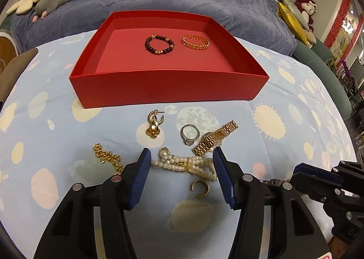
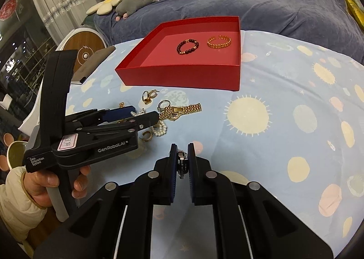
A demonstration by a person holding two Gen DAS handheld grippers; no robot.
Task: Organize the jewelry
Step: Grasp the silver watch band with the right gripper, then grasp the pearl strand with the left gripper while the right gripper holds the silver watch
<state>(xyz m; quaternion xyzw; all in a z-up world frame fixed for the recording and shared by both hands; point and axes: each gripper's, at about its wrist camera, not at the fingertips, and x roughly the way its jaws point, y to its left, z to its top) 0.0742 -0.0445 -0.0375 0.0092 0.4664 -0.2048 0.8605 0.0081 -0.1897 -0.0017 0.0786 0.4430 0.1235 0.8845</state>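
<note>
Planet-print cloth (image 1: 284, 90): left tongs (image 1: 182, 161) agape astride pearls (image 1: 182, 163) (untouched); right tongs (image 2: 182, 159) pinch silver watch (image 2: 181, 163).

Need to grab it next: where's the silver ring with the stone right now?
In the left wrist view the silver ring lies on the cloth in front of the red box, between the gold earrings and gold watch.

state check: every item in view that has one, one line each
red box: open, no lid
beaded bracelet: in box
gold bangle: in box
pearl strand: on cloth, between open left tongs
right tongs: shut on silver watch
</note>
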